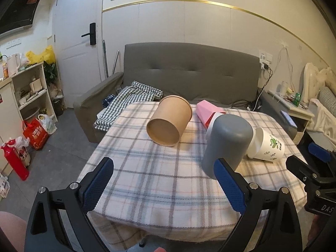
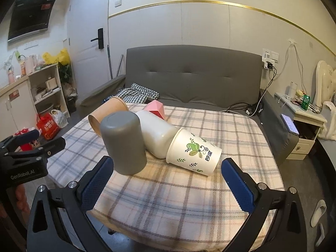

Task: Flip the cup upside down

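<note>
The grey cup [image 2: 124, 142] stands mouth-down on the plaid tablecloth [image 2: 189, 189], its long axis upright and closed base on top — just ahead of the right gripper [image 2: 168, 180], nearer its left finger. The right gripper is spread wide, holding nothing; the left gripper [image 1: 166, 182] is likewise spread and empty, the grey cup [image 1: 227, 143] just beyond its right finger. Behind the grey cup lie four more containers — one brown paper tub [image 2: 107, 116], one white jar [image 2: 156, 134], one printed paper cup [image 2: 194, 152], one pink box [image 2: 156, 108].
</note>
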A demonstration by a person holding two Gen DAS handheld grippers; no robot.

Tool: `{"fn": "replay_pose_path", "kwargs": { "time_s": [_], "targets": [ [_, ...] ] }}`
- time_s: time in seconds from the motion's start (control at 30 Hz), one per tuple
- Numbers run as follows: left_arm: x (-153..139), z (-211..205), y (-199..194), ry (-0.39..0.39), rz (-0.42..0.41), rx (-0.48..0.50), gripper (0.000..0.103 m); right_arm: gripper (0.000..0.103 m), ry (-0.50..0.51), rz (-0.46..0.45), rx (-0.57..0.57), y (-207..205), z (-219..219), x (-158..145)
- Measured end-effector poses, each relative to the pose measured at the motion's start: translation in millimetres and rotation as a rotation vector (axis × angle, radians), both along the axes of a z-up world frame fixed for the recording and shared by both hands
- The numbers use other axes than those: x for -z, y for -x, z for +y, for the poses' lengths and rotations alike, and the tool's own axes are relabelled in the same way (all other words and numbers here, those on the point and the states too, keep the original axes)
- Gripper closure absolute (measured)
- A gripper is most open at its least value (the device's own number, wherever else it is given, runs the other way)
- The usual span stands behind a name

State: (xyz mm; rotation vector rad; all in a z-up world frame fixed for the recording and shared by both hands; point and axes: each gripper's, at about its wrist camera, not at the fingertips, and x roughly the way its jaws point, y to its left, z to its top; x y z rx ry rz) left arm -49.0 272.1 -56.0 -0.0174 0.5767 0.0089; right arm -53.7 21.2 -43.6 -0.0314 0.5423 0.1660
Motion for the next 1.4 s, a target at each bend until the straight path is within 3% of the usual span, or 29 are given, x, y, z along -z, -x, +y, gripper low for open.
{"fn": "replay_pose_path", "kwargs": {
  "time_s": [1.4],
  "targets": [
    [1.1, -3.4, 2.3, -0.006, -0.001, 0.006, 0.004, 0.000, 0.011, 0.012, 0.017, 1.2, 1.1, 3.8]
  ]
}}
